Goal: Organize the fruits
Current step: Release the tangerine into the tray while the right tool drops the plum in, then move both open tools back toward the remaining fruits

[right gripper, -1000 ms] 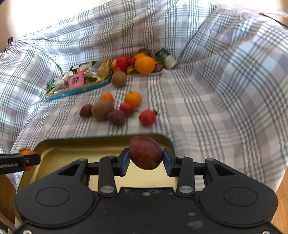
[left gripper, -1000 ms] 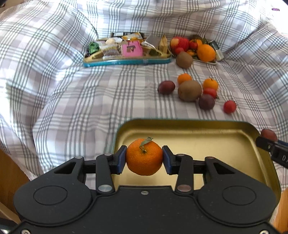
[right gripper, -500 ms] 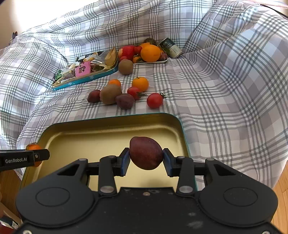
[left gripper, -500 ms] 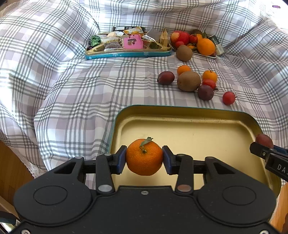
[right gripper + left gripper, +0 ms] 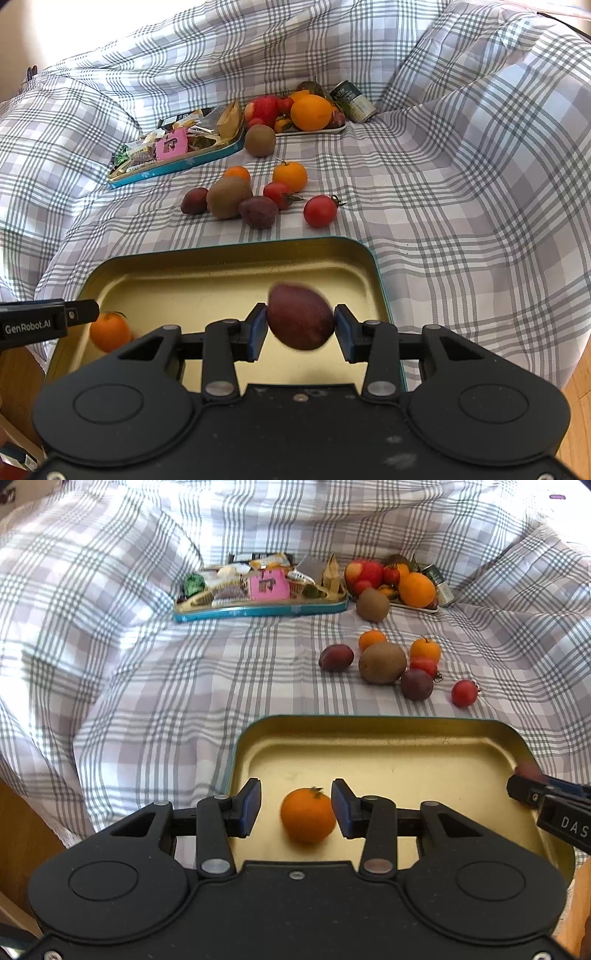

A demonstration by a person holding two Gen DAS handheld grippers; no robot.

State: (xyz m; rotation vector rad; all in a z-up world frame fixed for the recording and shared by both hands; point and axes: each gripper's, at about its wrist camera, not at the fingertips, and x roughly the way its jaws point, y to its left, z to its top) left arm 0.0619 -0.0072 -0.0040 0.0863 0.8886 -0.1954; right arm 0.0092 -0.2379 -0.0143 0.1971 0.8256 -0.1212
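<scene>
My left gripper (image 5: 295, 808) is open over the near left of a gold tin tray (image 5: 388, 738). A small orange mandarin (image 5: 307, 815) sits blurred between its pads, free of them; it also shows in the right wrist view (image 5: 109, 331). My right gripper (image 5: 300, 328) hangs over the tray's right side (image 5: 373, 266) with a dark purple plum (image 5: 300, 316) blurred between its pads, which look slightly parted. Loose fruit lies beyond the tray: a kiwi (image 5: 382, 662), plums (image 5: 335, 657), mandarins (image 5: 424, 650) and cherry tomatoes (image 5: 463, 692).
A teal tin of wrapped snacks (image 5: 258, 590) and a plate piled with fruit (image 5: 395, 583) lie at the back, with a can (image 5: 352, 100) and another kiwi (image 5: 372, 603) beside them. A checked cloth (image 5: 129, 664) covers everything. Wooden floor shows at the lower corners.
My left gripper has opened and let go of the mandarin, which dropped toward the tray. My right gripper's pads have loosened around the plum, which looks blurred and tilted.
</scene>
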